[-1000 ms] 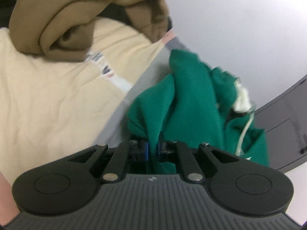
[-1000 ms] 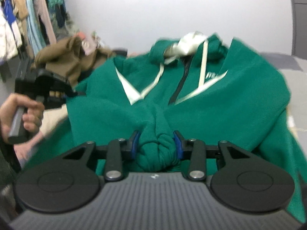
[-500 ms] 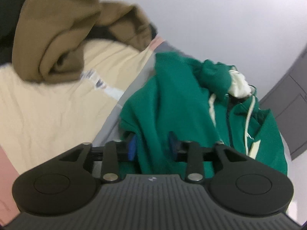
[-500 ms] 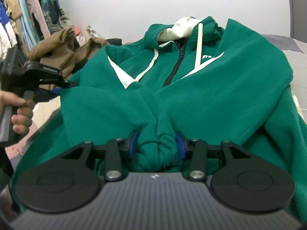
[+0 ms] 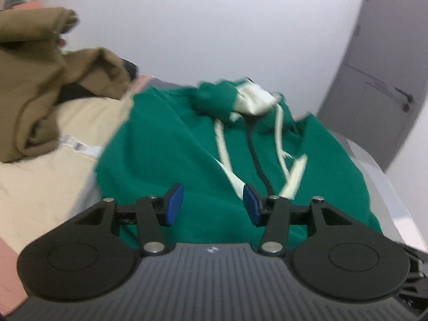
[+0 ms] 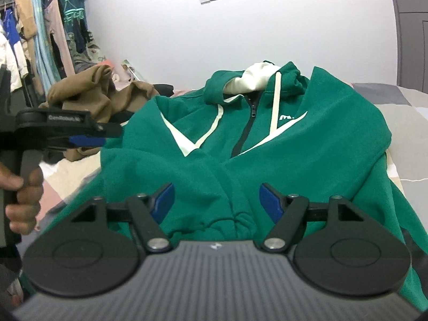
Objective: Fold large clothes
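We see both the left gripper (image 5: 213, 203) and right gripper (image 6: 216, 204) released, spread above the green hoodie's (image 6: 307, 144) near hem.

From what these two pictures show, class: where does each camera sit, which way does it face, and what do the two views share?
Left wrist: sits behind the open left gripper, looking along the green hoodie toward the wall and grey door; only its own fingers show.
Right wrist: sits behind the open right gripper, facing the hoodie's zip front and the clothes rack; the person's left hand shows, holding the left gripper.
Shared: the hoodie and the brown garment.
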Demonstrator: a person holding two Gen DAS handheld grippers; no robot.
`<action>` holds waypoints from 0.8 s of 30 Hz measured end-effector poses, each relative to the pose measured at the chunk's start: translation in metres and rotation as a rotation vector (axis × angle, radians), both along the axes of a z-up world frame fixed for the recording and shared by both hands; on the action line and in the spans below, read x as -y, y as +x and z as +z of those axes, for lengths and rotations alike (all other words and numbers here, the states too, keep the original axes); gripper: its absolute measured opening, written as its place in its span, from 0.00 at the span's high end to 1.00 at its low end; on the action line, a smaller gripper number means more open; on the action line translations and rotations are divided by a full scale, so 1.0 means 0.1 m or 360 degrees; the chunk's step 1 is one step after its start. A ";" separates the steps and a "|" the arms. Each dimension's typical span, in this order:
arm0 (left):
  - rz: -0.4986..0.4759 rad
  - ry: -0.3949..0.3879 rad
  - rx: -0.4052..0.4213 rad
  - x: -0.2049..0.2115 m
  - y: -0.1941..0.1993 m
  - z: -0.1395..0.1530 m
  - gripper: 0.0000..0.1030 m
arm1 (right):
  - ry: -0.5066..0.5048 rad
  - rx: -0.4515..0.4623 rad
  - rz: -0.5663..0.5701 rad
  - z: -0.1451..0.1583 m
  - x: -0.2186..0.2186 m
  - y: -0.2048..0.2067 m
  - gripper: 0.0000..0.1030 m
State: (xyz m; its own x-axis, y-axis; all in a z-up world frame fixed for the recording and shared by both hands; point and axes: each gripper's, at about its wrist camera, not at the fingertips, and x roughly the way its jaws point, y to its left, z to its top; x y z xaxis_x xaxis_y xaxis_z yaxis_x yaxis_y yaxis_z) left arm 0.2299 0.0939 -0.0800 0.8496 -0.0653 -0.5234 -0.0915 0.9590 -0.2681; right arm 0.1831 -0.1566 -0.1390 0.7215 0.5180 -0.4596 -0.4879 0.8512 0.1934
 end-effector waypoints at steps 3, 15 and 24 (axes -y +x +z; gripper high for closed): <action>-0.0073 0.0003 -0.0038 0.13 0.04 -0.10 0.46 | -0.0036 -0.0029 0.0006 -0.04 -0.04 0.02 0.51; -0.0242 0.0140 -0.0318 0.42 0.24 -0.58 0.46 | -0.0179 -0.0106 0.0012 -0.30 -0.09 0.14 0.56; -0.0218 0.0143 -0.0360 0.45 0.31 -0.58 0.46 | -0.0161 -0.0182 0.0002 -0.41 -0.05 0.23 0.55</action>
State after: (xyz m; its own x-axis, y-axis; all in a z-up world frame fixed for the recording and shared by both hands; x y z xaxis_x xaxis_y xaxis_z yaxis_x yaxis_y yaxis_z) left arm 0.2611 0.0488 -0.1384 0.6969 -0.1160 -0.7077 -0.0074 0.9856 -0.1689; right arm 0.2060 -0.1512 -0.1798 0.6609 0.4658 -0.5885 -0.4686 0.8686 0.1612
